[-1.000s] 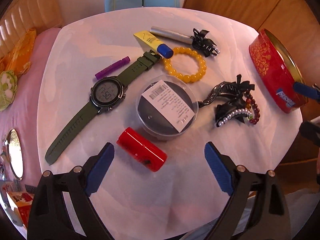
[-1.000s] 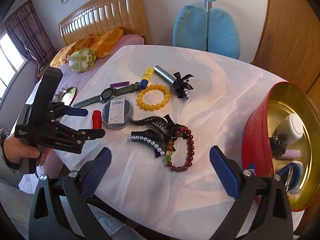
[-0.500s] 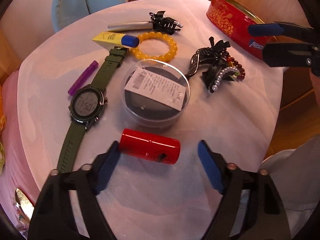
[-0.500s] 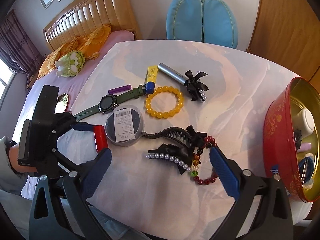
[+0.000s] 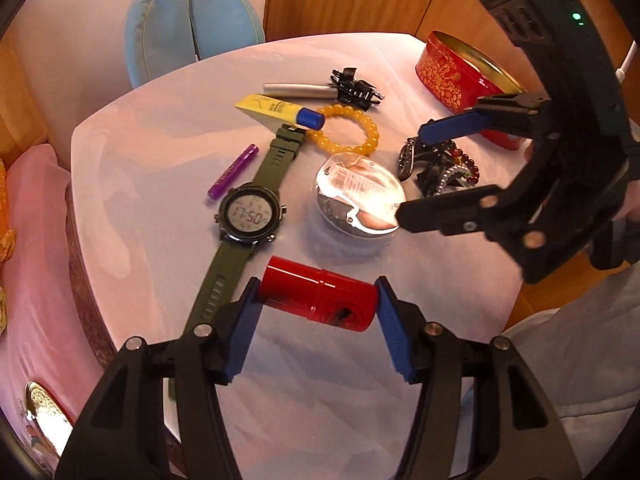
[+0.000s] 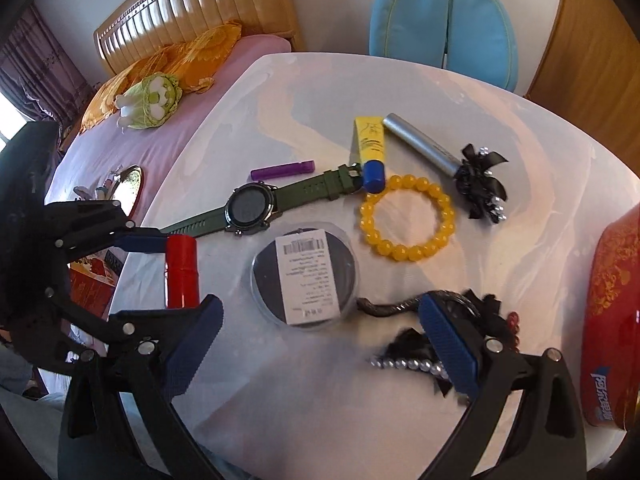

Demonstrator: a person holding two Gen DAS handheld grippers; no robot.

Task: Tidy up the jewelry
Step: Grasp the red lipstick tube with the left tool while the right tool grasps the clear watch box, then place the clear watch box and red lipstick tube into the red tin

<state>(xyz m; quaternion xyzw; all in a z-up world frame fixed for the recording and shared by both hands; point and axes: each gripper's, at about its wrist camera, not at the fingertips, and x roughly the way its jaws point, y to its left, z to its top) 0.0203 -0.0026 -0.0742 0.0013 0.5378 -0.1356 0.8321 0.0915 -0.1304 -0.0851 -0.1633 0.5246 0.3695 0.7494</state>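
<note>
A red tube [image 5: 316, 294] lies on the white table near its front edge. My left gripper [image 5: 318, 300] has a blue pad against each end of it, and its jaws are closing; the same grip shows in the right wrist view [image 6: 176, 276]. My right gripper [image 6: 320, 328] hangs open over the round clear box [image 6: 304, 276], its right finger above the black pearl hair clip [image 6: 404, 344]. From the left wrist view the right gripper [image 5: 432, 168] hides part of the dark red bead bracelet [image 5: 466, 162]. The green watch [image 5: 250, 216] and the yellow bead bracelet [image 6: 406, 222] lie further back.
A red tin [image 5: 452, 68] stands open at the table's right edge. At the back lie a yellow tube with a blue cap [image 6: 370, 152], a silver tube [image 6: 420, 142], a black bow clip [image 6: 482, 184] and a purple stick [image 6: 282, 170]. A bed is on the left, a blue chair behind.
My left gripper came down around the red tube and its jaws narrowed onto the tube's ends. My right gripper moved left and lower, from near the tin to over the clear box and hair clip.
</note>
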